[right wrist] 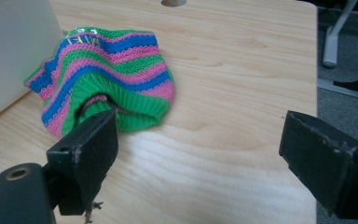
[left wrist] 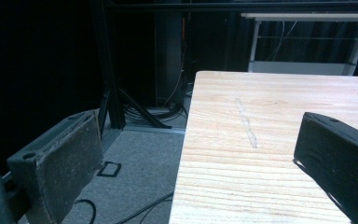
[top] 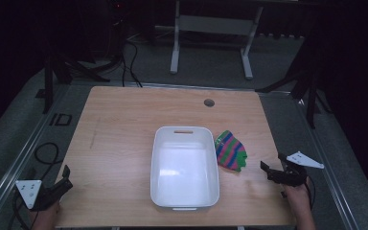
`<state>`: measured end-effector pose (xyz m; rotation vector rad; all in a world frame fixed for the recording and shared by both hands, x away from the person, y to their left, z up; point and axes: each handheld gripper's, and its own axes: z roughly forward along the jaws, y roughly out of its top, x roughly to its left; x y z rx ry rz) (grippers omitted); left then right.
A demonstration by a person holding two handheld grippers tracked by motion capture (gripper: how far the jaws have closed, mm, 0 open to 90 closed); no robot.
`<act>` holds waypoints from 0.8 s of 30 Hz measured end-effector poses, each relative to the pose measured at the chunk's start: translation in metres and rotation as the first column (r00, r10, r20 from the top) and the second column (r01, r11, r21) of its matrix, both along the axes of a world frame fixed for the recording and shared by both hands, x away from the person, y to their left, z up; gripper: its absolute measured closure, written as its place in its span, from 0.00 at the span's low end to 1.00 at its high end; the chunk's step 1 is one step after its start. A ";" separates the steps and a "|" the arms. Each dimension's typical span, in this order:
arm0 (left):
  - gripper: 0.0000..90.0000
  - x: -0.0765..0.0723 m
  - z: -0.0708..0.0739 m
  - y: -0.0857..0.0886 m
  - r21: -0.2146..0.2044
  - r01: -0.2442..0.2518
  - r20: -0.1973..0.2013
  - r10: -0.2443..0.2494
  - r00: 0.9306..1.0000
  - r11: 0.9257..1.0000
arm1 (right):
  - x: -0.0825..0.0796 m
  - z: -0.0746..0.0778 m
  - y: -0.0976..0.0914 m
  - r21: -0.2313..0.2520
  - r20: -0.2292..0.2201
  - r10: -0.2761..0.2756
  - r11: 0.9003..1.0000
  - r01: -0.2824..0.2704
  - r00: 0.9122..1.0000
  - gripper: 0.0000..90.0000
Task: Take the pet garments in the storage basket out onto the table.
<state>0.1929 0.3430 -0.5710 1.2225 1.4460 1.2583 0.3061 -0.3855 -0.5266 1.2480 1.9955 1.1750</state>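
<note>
A knitted piece with green, pink and blue stripes (top: 230, 150) lies on the wooden table (top: 124, 124), touching the right wall of a white plastic bin (top: 184, 167). My right gripper (top: 270, 170) hovers just right of it near the table's right edge, jaws open and empty. In the right gripper view the striped knit (right wrist: 107, 74) lies just beyond the left jaw, its green cuff facing me. My left gripper (top: 65, 178) sits at the table's front left corner, open, with nothing between the jaws; in the left gripper view (left wrist: 191, 158) bare table edge lies between them.
The bin is empty, with a handle slot in its far wall. A round cable hole (top: 209, 102) sits at the table's far side. Cables (top: 45, 153) lie on the floor to the left, and a white desk frame (top: 211, 33) stands behind.
</note>
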 end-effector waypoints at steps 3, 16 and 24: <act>0.01 0.000 0.000 0.000 -0.001 0.001 -0.002 -0.001 1.000 1.000 | -0.005 -0.004 -0.003 -0.009 -0.009 -0.004 1.000 0.004 1.000 0.13; 0.02 0.000 0.000 0.000 0.000 0.001 0.000 -0.001 1.000 1.000 | -0.044 -0.027 -0.013 0.009 0.102 -0.176 0.984 0.176 0.979 0.13; 0.02 0.000 0.000 0.000 0.001 0.002 0.002 -0.002 1.000 1.000 | -0.044 -0.030 -0.014 0.019 0.129 -0.208 0.978 0.208 0.969 0.13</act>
